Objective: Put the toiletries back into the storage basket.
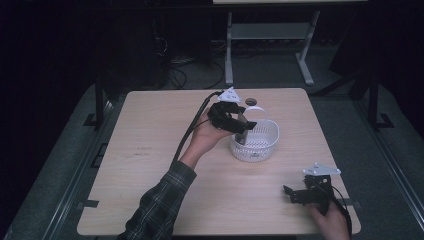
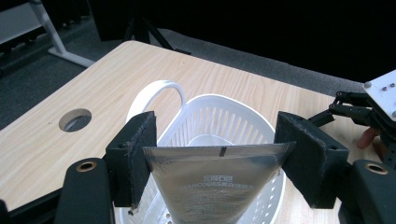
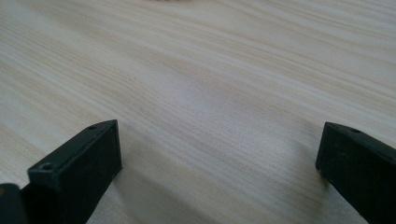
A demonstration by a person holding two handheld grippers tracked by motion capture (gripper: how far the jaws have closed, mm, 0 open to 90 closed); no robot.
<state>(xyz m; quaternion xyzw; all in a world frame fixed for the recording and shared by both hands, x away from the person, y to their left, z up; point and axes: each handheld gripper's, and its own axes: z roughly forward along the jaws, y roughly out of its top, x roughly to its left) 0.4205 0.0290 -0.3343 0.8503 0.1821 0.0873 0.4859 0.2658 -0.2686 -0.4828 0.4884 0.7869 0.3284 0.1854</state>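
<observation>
Holding a silver tube by its crimped end, my left gripper hangs it inside the white basket. Letting go unevenly could tip it over the rim. My right gripper idles near the basket, its 2 jaws apart.

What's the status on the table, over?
Left hand-held gripper shut on the silver foil tube, over the white slotted plastic basket. Right hand-held gripper open, low over bare light wooden table. Nothing in the way.
</observation>
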